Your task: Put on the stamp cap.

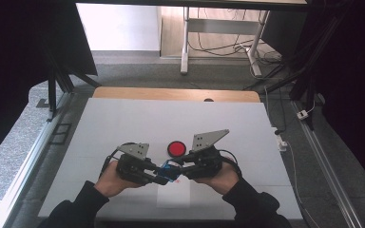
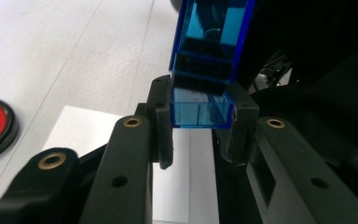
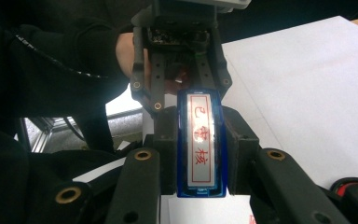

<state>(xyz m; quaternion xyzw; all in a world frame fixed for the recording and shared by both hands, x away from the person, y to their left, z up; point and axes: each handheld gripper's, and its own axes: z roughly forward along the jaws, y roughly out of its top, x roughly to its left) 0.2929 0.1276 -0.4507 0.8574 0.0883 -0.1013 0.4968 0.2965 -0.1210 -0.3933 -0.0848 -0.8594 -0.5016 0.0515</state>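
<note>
I hold a blue stamp [image 1: 170, 171] between both grippers, left gripper [image 1: 158, 176] and right gripper [image 1: 178, 165] each clamped on it, above the desk's near edge; next I would likely pull it apart.

The white table [image 1: 123, 123] lies open to the left, right and far side of the two grippers; just beyond them sits a red round pad [image 1: 175, 148], the one obstacle close by, and a white sheet [image 1: 173, 194] lies flat beneath them
</note>
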